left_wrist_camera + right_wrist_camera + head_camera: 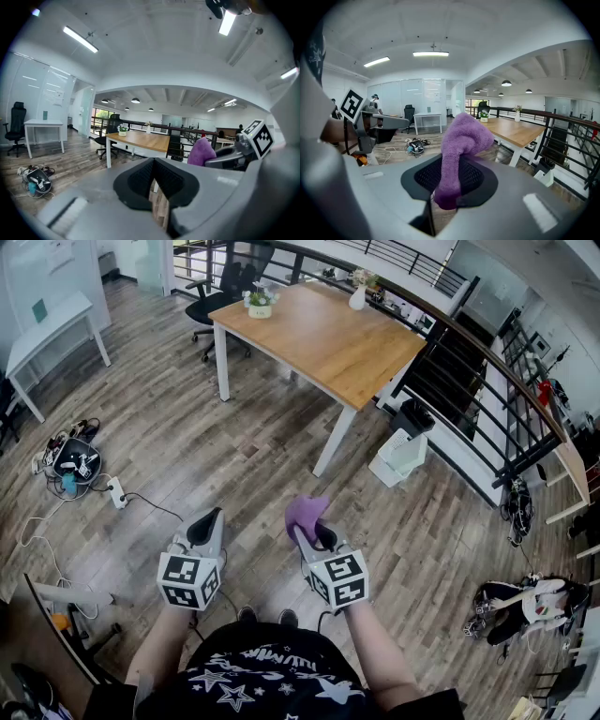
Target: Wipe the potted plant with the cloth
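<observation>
A purple cloth (307, 514) sticks up out of my right gripper (310, 532), which is shut on it; in the right gripper view the cloth (461, 145) rises from between the black pads. My left gripper (208, 521) is shut with nothing in it, and its jaws (153, 180) meet in the left gripper view. Both grippers are held low in front of the person, above the wooden floor. The potted plant (260, 303) with white flowers stands at the far left corner of the wooden table (337, 343), well away from both grippers. It also shows small in the gripper views as the plant (123, 129) (483, 115).
A white vase (357, 298) stands at the table's far edge. A black office chair (225, 292) is behind the table, a white desk (47, 329) at left. Cables and a power strip (115, 491) lie on the floor at left. A railing (487, 390) runs along the right, with a white bin (401, 457) near it.
</observation>
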`<state>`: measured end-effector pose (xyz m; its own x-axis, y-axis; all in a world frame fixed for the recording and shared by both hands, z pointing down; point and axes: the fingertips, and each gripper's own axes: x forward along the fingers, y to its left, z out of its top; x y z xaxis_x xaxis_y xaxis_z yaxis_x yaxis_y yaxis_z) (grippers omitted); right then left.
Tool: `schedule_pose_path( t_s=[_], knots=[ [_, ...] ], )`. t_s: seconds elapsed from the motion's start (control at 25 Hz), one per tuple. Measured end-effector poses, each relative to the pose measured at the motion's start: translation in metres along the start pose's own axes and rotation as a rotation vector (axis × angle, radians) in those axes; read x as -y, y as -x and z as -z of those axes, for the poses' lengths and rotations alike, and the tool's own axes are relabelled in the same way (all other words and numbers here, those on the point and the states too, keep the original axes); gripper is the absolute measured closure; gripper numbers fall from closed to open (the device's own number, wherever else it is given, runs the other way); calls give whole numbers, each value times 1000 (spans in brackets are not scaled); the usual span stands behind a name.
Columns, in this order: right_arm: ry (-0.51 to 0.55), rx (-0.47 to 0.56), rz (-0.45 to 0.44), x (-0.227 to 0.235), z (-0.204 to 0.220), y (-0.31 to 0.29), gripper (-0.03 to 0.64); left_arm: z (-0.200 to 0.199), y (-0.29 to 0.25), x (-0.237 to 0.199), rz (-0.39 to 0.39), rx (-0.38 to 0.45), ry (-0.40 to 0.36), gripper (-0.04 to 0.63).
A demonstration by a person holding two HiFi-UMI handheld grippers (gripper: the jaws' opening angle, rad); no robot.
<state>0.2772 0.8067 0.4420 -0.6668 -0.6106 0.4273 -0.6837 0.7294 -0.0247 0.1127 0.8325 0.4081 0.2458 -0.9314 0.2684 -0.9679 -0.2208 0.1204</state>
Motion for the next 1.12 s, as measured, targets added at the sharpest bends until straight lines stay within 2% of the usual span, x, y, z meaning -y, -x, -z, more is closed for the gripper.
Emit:
schedule_pose_path(
  t_s=[0.44,0.64,0.92,1.12],
  knots=[
    [-3,-29,-3,-9,6,-6,532,9,3,-23,-15,-28,-33,595],
    [2,-39,-5,-19,8,-11,533,15,11,-42,-32,-30,-11,595],
    [-7,-25,27,-31,9,-22,531,20,13,-64,-34,-27,-32,595],
    [1,-38,16,-28,5,-37,531,15,6,-69,-29,-17,-16,595]
  ],
)
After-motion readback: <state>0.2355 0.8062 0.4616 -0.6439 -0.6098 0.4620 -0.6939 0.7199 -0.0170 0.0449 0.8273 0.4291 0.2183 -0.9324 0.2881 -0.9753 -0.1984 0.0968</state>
